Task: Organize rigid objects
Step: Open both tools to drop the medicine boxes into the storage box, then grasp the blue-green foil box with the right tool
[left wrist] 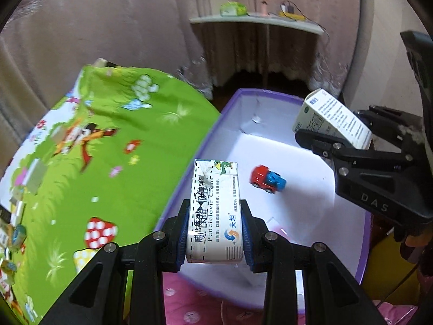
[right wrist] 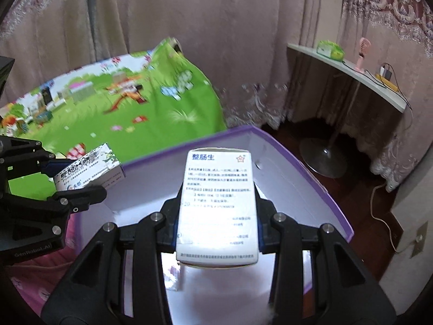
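A big green cartoon-print sheet [left wrist: 113,162] is spread over the surface on the left, with a bunch of small boxes [right wrist: 46,103] scattered at its far end, too blurry to be told apart. Right beside it, a purple-walled storage box [left wrist: 189,162] with a white inside is parked, open at the top. A curved white shelf [right wrist: 351,73] is seen against the curtain further back.

The right gripper [right wrist: 216,211] is pinched on a white medicine box [right wrist: 217,205] with blue print, held above the storage box. The left gripper [left wrist: 215,233] is clamped on a narrower cream box [left wrist: 215,211], held over the near-left edge of the storage box. A little red and blue toy car [left wrist: 268,179] is sat on the white floor inside.
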Demonstrator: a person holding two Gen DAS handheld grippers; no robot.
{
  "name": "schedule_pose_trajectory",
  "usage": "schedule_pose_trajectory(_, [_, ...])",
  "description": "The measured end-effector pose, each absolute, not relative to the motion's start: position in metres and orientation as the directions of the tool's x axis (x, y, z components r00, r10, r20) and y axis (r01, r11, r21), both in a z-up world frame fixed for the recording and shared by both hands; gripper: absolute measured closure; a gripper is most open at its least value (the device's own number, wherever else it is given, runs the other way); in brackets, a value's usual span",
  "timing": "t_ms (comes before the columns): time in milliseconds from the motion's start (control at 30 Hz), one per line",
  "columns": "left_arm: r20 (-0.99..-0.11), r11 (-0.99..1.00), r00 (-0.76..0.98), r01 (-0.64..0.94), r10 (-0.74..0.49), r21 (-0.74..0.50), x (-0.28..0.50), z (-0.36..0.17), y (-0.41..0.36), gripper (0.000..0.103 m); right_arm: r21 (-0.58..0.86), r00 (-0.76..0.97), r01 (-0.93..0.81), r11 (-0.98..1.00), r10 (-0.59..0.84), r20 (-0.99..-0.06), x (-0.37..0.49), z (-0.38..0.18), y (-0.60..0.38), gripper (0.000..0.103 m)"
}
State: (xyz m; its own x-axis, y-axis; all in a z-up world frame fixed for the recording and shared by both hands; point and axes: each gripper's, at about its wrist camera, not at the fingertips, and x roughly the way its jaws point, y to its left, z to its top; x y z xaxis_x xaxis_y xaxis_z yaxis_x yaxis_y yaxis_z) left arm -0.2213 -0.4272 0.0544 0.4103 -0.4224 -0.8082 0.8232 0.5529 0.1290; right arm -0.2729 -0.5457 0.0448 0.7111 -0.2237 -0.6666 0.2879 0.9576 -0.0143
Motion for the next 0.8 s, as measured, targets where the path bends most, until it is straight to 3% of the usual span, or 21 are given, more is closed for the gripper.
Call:
schedule_pose_trajectory(200, [-0.823, 0.524, 0.319, 0.851, -0.47, 0.031, -0.221, 0.037, -0.438, 0.068, -0.023, 0.656, 0.323, 0.946, -0.241, -0.715, -0.28, 0.036, -0.562, 0.059])
schedule_pose_trajectory(267, [-0.834, 0.506, 0.247, 0.862, -0.493, -0.044, -0.217, 0.031, -0.436, 0.061, -0.031, 0.641, 0.329, 0.944, -0.247, -0.726, -0.279, 0.034, -0.563, 0.058])
schedule_pose_trajectory(333, [-0.833, 0.493, 0.199, 0.864, -0.517, -0.1, -0.212, 0.027, -0.431, 0.047, -0.059, 0.611, 0.345, 0.937, -0.272, -0.743, -0.273, 0.032, -0.561, 0.05])
schedule_pose_trajectory(367, [-0.825, 0.498, 0.204, 0.861, -0.527, -0.105, -0.211, 0.027, -0.427, 0.046, -0.071, 0.599, 0.356, 0.932, -0.286, -0.748, -0.27, 0.031, -0.56, 0.041])
schedule_pose_trajectory(600, [-0.754, 0.67, 0.386, 0.736, -0.532, -0.095, -0.161, 0.044, -0.346, 0.042, -0.108, 0.624, 0.225, 0.968, -0.228, -0.748, -0.224, 0.041, -0.502, 0.033])
schedule_pose_trajectory(700, [-0.724, 0.775, 0.51, 0.63, -0.464, -0.052, -0.129, 0.05, -0.29, 0.041, -0.141, 0.659, 0.061, 0.988, -0.146, -0.738, -0.191, 0.043, -0.453, 0.031])
schedule_pose_trajectory(800, [-0.697, 0.881, 0.625, 0.473, -0.352, -0.02, -0.098, 0.051, -0.216, 0.032, -0.143, 0.675, -0.116, 0.983, -0.028, -0.738, -0.15, 0.041, -0.403, 0.028])
